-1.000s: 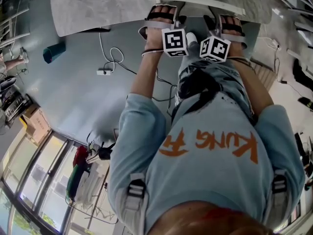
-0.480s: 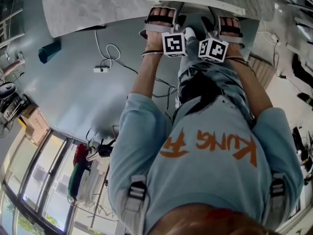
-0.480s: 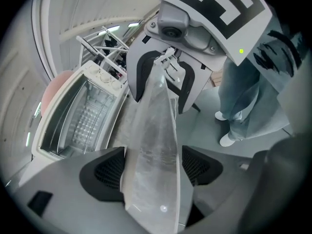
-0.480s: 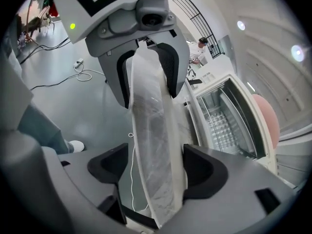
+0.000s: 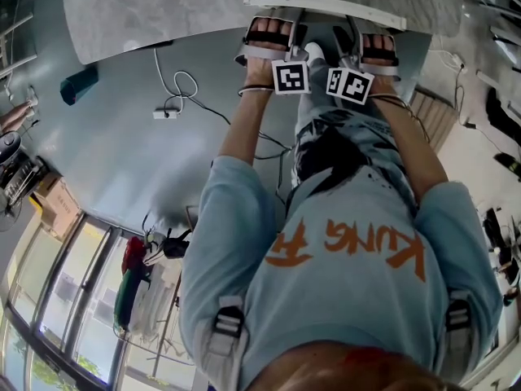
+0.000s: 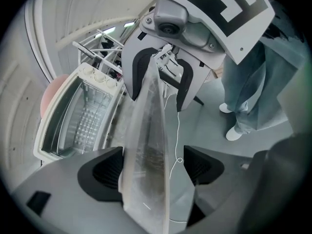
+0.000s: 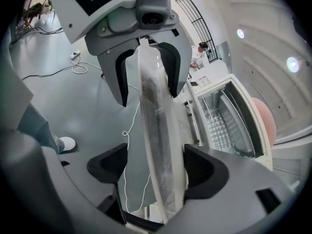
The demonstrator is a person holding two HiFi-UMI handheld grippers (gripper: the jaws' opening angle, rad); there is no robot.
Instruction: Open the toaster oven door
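The toaster oven (image 6: 73, 121) stands with its cavity and wire rack showing, and it also appears in the right gripper view (image 7: 229, 116). Its glass door (image 6: 146, 145) hangs open and runs edge-on between both grippers; it reads as a pale slab (image 5: 326, 6) from above. My left gripper (image 6: 153, 167) straddles one end of the door (image 7: 158, 130) and my right gripper (image 7: 158, 169) straddles the other, the two facing each other. Both sets of jaws have just been opening. Both are open, with the door between them and gaps beside the pads.
A white cable and power strip (image 5: 167, 114) lie on the grey floor beside a teal object (image 5: 77, 84). The marble tabletop (image 5: 163, 6) fills the upper left of the head view. A person's shoes (image 6: 234, 126) are close by, and another person (image 7: 199, 52) stands far off.
Both grippers have sunk a little along the door's edge, side by side. Their jaws stand wider than a second ago.
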